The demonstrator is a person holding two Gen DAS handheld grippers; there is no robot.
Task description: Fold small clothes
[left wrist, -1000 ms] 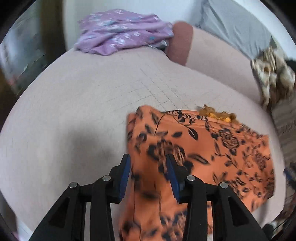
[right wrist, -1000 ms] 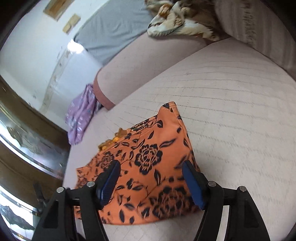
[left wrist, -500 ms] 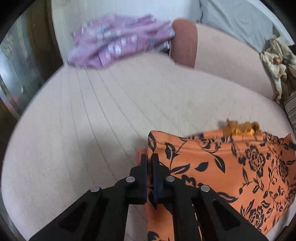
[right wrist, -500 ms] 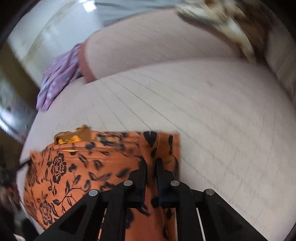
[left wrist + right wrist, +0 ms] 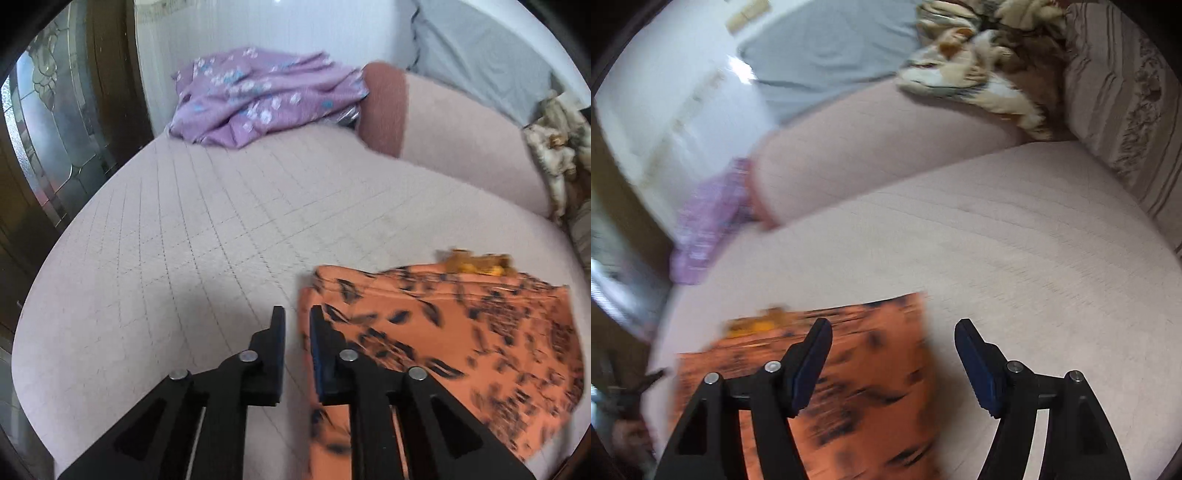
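An orange garment (image 5: 454, 343) printed with black flowers and leaves lies flat on a pale pink quilted sofa seat (image 5: 207, 236), near the seat's front edge. It is folded into a rough rectangle whose long axis runs side to side across the seat, parallel to the backrest. A folded band edge faces the backrest, and a bit of yellow ruffled trim (image 5: 476, 260) pokes out along that far edge. The fabric looks thin and smooth; motion blur smears the print, and no label or writing can be read.

The left gripper (image 5: 297, 325) points down at the garment's left end. Its jaws are opening and stand only narrowly apart; the gap between the pads shows bare seat, and the cloth's edge lies just beside the right-hand pad, not pinched.

The right gripper (image 5: 894, 347) hangs over the garment's right end with its jaws opening wide. The right corner of the cloth lies below them, unpressed.

The seat's cover carries a fine stitched grid. A crumpled purple floral cloth (image 5: 266, 96) sits on the far left of the sofa, well apart from the orange piece, and a cream-and-brown patterned cloth (image 5: 982, 74) is heaped by a striped cushion (image 5: 1123, 110) at the right.
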